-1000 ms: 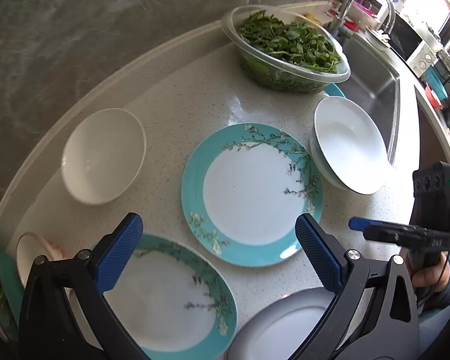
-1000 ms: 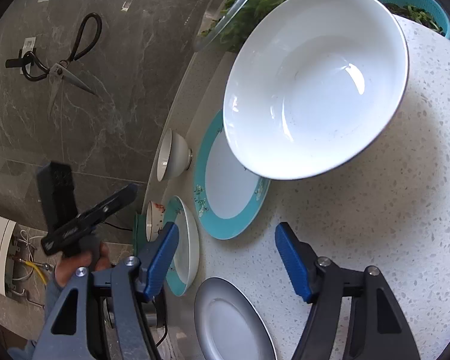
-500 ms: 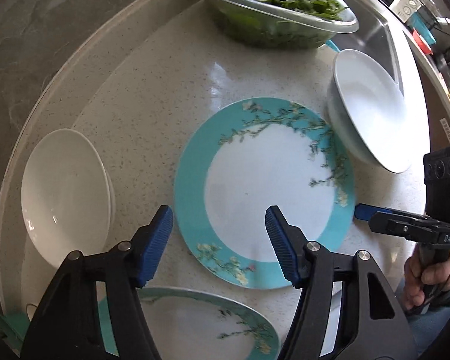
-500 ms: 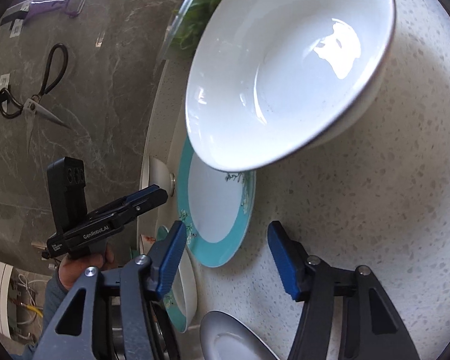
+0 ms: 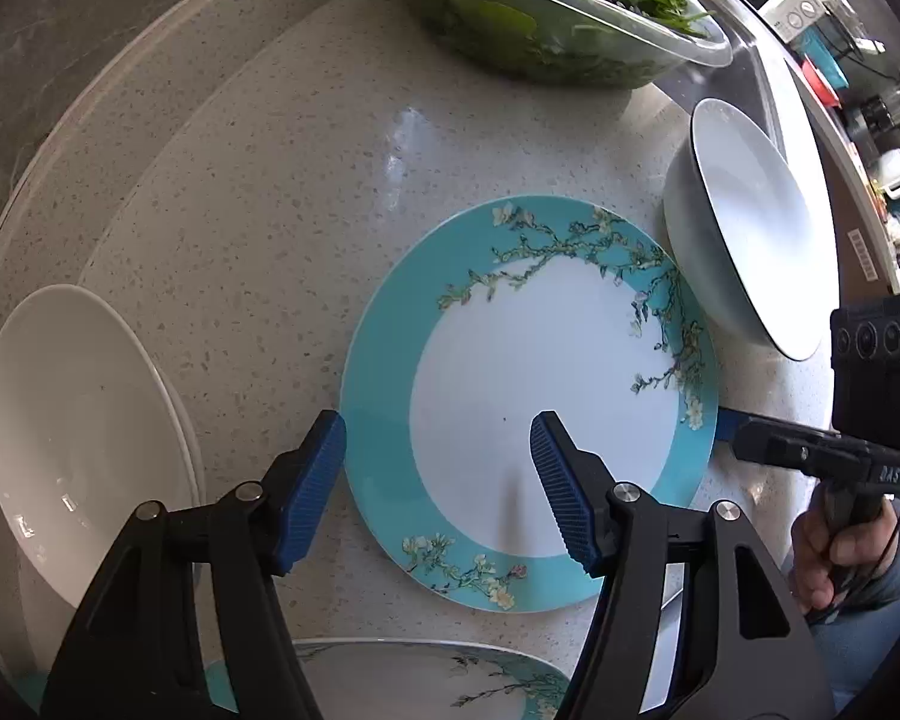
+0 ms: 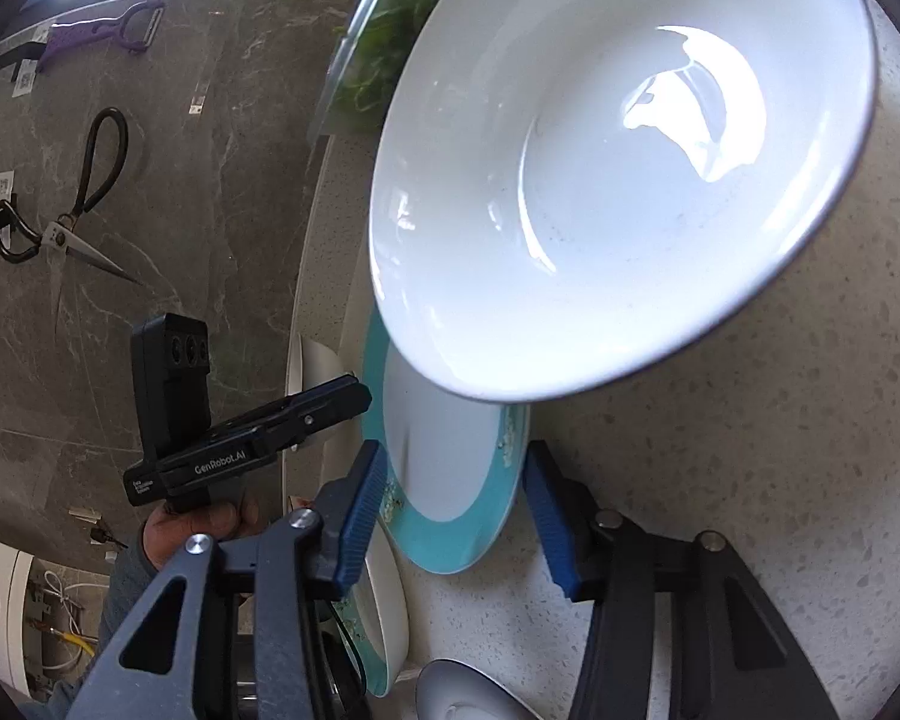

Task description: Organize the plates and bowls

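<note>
A teal-rimmed floral plate [image 5: 534, 402] lies flat on the speckled counter. My left gripper [image 5: 438, 480] is open and straddles its near left rim, one finger on each side. My right gripper [image 6: 450, 510] is open at the plate's opposite rim [image 6: 450, 480], and it shows in the left wrist view [image 5: 810, 456] at the right. A large white bowl [image 5: 750, 228] stands beside the plate and fills the right wrist view [image 6: 618, 180]. A white bowl [image 5: 78, 438] sits at the left. A second teal plate [image 5: 438, 678] lies under my left gripper.
A clear bowl of green leaves [image 5: 558, 6] stands at the back. A grey plate [image 6: 468, 690] lies near the counter's front edge. Scissors [image 6: 60, 210] and a purple peeler [image 6: 108, 30] hang on the stone wall. The sink edge [image 5: 780, 78] is at the right.
Both grippers have moved in and down toward the middle teal plate. The left one went from above the near plate to its rim. The right one closed in on the other rim.
</note>
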`<move>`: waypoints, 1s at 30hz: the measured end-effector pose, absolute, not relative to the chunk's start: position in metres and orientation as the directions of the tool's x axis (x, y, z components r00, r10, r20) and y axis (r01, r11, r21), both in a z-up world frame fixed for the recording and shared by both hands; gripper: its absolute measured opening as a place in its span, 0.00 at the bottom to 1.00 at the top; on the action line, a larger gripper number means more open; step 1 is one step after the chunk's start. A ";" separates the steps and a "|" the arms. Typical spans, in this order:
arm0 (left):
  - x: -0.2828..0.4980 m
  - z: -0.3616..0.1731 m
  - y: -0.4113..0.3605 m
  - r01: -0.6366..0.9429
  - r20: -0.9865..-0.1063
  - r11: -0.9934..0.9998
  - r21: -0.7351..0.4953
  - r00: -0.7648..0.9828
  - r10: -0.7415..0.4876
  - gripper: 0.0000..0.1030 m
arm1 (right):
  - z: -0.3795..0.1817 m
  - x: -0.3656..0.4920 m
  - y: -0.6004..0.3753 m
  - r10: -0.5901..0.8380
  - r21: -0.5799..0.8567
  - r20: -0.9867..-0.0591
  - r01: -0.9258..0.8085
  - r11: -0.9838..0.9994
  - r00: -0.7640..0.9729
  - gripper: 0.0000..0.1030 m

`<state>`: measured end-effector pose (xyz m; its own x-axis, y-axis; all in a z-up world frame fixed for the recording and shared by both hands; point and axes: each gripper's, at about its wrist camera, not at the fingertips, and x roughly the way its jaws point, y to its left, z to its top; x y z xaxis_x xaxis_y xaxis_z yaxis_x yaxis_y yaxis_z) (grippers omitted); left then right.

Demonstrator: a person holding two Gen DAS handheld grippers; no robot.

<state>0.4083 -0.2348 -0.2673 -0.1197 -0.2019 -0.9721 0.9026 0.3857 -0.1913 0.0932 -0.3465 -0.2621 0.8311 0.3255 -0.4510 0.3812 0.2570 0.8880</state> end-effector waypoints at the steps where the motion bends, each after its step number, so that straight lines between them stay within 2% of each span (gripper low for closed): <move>1: 0.409 -0.268 -0.235 0.901 -0.970 0.386 -0.197 -0.122 -0.209 0.58 | -0.263 0.093 -0.347 0.325 0.888 -0.451 0.383 0.254 0.831 0.44; 2: 0.410 -0.268 -0.235 0.900 -0.969 0.389 -0.198 -0.121 -0.214 0.53 | -0.264 0.094 -0.348 0.325 0.886 -0.456 0.386 0.257 0.829 0.42; 3: 0.411 -0.268 -0.235 0.899 -0.968 0.388 -0.205 -0.128 -0.216 0.38 | -0.264 0.094 -0.348 0.324 0.882 -0.463 0.391 0.263 0.825 0.40; 5: 0.413 -0.271 -0.234 0.890 -0.969 0.401 -0.217 -0.145 -0.202 0.22 | -0.265 0.094 -0.349 0.326 0.881 -0.465 0.392 0.265 0.823 0.40; 13: 0.420 -0.263 -0.226 0.883 -0.970 0.434 -0.181 -0.086 -0.229 0.23 | -0.264 0.096 -0.350 0.323 0.876 -0.475 0.406 0.260 0.819 0.38; 16: 0.422 -0.266 -0.228 0.881 -0.972 0.436 -0.185 -0.098 -0.214 0.33 | -0.266 0.096 -0.349 0.329 0.876 -0.476 0.405 0.263 0.816 0.38; 17: 0.422 -0.265 -0.229 0.883 -0.973 0.434 -0.175 -0.089 -0.213 0.43 | -0.266 0.096 -0.349 0.333 0.876 -0.475 0.403 0.264 0.814 0.38; 18: 0.422 -0.262 -0.229 0.887 -0.973 0.431 -0.167 -0.077 -0.218 0.59 | -0.266 0.096 -0.349 0.336 0.876 -0.476 0.404 0.265 0.813 0.38; 20: 0.423 -0.261 -0.229 0.880 -0.967 0.434 -0.195 -0.099 -0.233 0.74 | -0.266 0.096 -0.348 0.338 0.877 -0.473 0.401 0.264 0.813 0.38; 30: 0.414 -0.274 -0.249 0.920 -0.976 0.355 -0.168 -0.105 -0.189 0.72 | -0.268 0.098 -0.349 0.350 0.880 -0.470 0.397 0.263 0.810 0.36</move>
